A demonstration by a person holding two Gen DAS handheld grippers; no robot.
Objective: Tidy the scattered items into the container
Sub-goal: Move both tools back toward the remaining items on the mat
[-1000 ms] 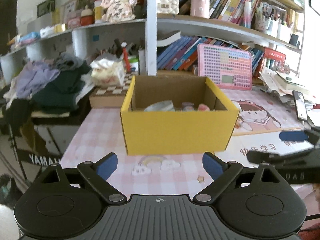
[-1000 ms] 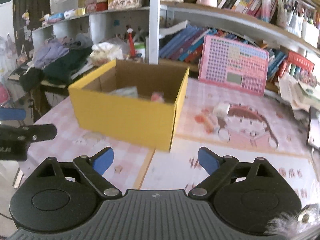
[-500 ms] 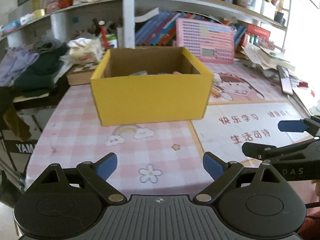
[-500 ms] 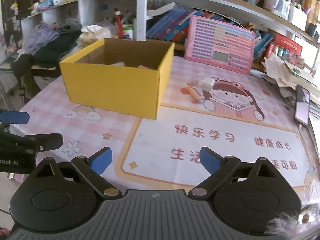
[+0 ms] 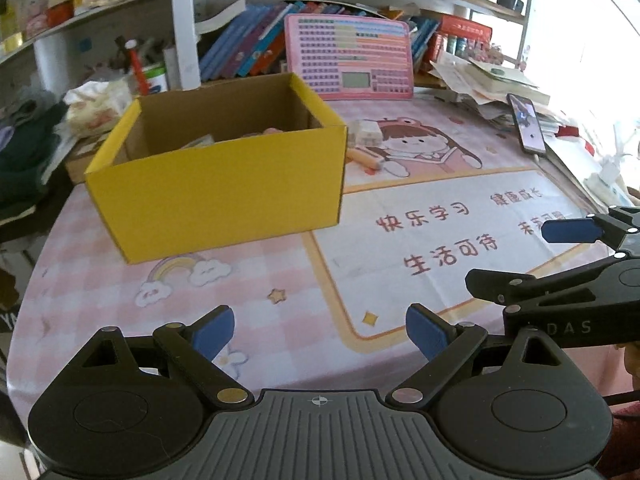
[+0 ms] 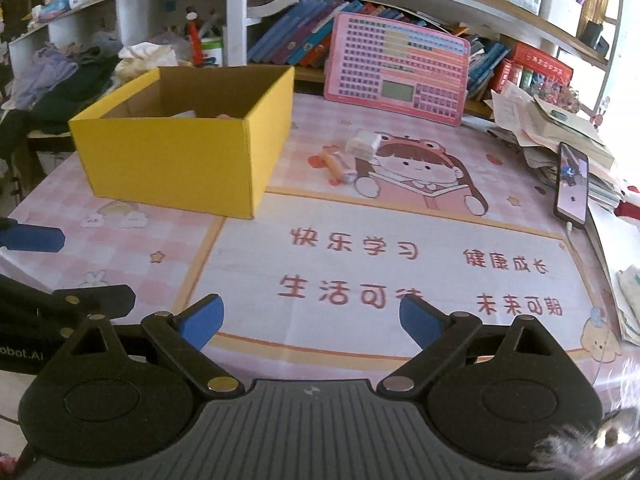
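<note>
With the right hand-held gripper (image 6: 308,320) spread wide and empty, its jaws having just been opening, reach past the open yellow cardboard box (image 6: 180,152) and straddle the small orange tube (image 6: 336,164) across its narrow width, flat against the pink cartoon-printed surface (image 6: 400,240).

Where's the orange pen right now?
In the right wrist view, the orange pen lies on the mat right of the yellow box, just below the white eraser.

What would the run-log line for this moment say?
left gripper: open, empty | right gripper: open, empty | yellow box: partly filled | orange tube, white block: on mat
</note>
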